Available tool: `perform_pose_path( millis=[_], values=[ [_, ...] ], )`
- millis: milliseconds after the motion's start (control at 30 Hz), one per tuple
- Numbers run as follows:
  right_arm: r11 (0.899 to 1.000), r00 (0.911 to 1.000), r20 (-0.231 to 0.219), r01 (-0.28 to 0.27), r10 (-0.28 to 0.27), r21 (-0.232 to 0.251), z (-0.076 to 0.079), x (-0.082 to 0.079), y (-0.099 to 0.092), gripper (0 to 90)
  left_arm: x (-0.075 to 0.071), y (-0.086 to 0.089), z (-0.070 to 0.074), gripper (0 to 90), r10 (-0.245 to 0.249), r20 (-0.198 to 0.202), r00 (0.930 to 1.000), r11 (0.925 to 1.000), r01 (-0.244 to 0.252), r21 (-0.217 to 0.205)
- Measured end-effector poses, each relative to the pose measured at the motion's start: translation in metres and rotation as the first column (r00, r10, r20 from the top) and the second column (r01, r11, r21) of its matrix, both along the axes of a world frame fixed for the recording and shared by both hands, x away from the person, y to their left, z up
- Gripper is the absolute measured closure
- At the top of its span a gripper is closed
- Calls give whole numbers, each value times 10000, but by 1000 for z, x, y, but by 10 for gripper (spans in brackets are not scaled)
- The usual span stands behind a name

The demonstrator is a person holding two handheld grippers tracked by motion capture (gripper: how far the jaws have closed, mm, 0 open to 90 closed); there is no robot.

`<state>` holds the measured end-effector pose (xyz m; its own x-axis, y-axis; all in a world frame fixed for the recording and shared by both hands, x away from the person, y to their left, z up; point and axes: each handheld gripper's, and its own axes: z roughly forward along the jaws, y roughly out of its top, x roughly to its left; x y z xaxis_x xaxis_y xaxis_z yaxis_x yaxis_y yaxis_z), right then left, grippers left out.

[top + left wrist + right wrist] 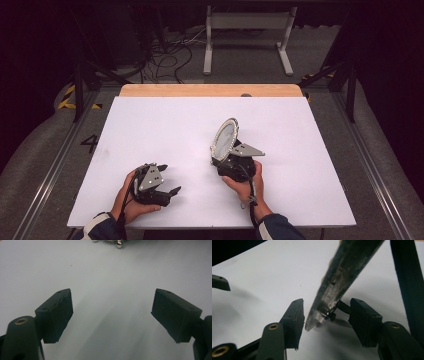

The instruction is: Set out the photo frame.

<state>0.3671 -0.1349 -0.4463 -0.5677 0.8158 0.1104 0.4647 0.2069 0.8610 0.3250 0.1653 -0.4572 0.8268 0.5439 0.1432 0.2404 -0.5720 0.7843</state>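
Observation:
A round mirror (224,137) in a silver beaded frame stands tilted on the white table top (150,125), right of the middle. My right gripper (222,159) sits just behind its lower edge. In the right gripper view the mirror's thin edge (347,267) runs down between the open jaws of the right gripper (327,305); it lies close to the left pad (295,317) and well apart from the right one. A dark strip (404,277) stands at the far right. My left gripper (169,179) rests open near the front left, and in its own view the left gripper (112,312) holds nothing.
A wooden strip (210,90) borders the table's far edge. Beyond it on the floor stand a white metal frame (247,22) and loose cables (165,55). Silver beads of the mirror frame (119,244) show at the top of the left gripper view.

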Motion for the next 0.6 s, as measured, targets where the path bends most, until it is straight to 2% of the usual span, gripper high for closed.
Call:
perform_pose_path(
  millis=[100, 233, 333, 600],
  values=[
    [9999, 9999, -57, 116, -115, 96, -2, 1, 1, 499, 0, 0, -1, 175, 33, -34, 10000, 10000, -33, 59],
    [9987, 9996, -268, 66, -52, 514, -6, 1, 2, 616, 0, -1, -2, 171, 65, -54, 10000, 9999, -64, 113],
    [9995, 9999, -131, 58, -53, 326, -5, 0, 2, 622, 0, -2, -2, 170, 68, -64, 10000, 9999, -68, 116],
    [9996, 9997, -220, -139, 145, 250, -5, -1, 0, 634, 0, -2, -2, 169, 64, -87, 9999, 9999, -63, 150]
  ],
)
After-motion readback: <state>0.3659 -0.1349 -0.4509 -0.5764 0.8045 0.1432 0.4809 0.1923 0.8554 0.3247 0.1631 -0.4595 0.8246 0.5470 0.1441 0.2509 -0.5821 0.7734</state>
